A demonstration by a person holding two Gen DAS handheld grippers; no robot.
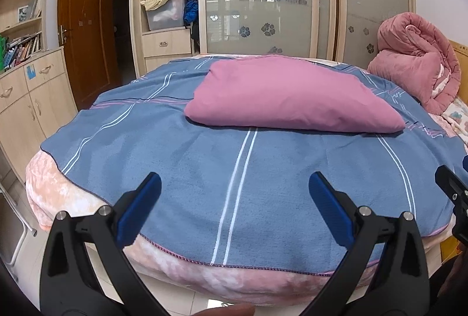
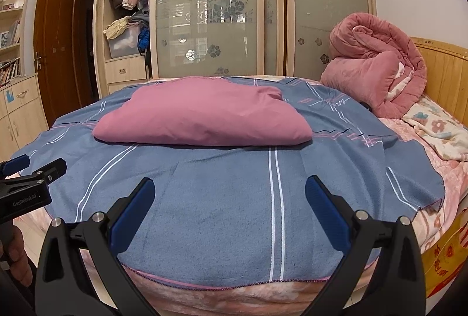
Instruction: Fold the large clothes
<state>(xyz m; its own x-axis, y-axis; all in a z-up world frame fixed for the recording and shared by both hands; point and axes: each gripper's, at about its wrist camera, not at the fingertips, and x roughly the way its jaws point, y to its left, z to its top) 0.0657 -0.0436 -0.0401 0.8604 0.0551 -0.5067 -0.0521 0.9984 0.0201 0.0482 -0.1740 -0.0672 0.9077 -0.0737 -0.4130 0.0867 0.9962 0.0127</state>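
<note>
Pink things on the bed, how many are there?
3, not counting the bed's own pink bedding. A folded mauve garment lies in the middle on the blue blanket. A rolled pink quilt sits by the headboard. A floral cloth lies below it. More may be hidden.

Blue striped blanket (image 2: 222, 193) on bed, rolled pink quilt (image 2: 377, 67), wardrobe (image 2: 210, 9), wooden door (image 1: 84, 32)

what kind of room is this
Most likely a home bedroom. A bed with a wooden headboard carries a blue striped blanket and the folded pink garment. Behind it stands a sliding-door wardrobe with coats hanging inside, and a rolled pink quilt sits by the headboard.
</note>
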